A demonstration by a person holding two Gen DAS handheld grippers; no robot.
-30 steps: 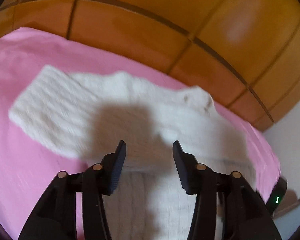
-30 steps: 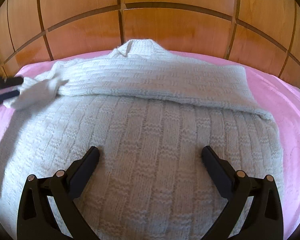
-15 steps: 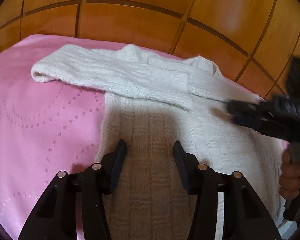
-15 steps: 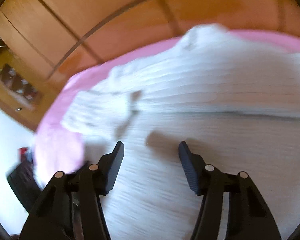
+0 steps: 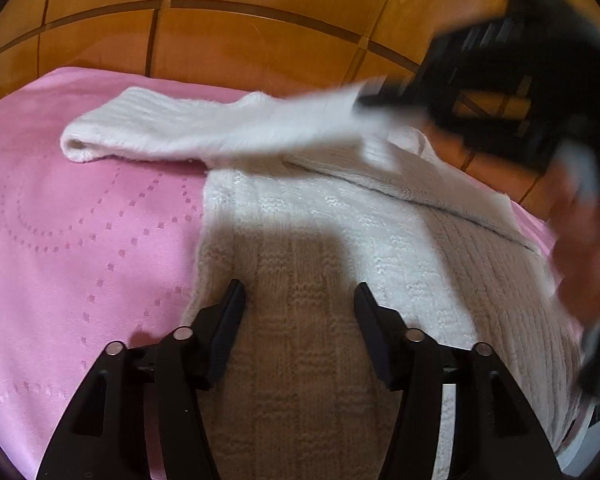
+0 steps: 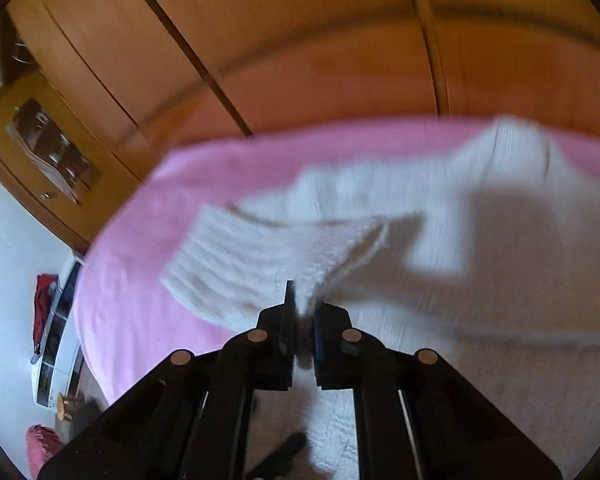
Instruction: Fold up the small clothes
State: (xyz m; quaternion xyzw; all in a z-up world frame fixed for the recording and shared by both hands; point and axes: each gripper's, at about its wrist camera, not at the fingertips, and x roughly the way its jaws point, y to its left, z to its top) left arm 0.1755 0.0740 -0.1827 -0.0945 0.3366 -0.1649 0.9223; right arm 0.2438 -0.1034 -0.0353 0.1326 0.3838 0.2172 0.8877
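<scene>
My right gripper [image 6: 302, 312] pinches the white sweater's [image 5: 320, 280] sleeve [image 6: 236, 264]; my left gripper [image 5: 300, 300] is opening, empty, above its near body.

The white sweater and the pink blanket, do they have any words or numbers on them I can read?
None. The white sweater shows only knitted blocks.
The pink blanket shows only dotted curves.
Things on the shelf by the wall are too blurred to read.
</scene>
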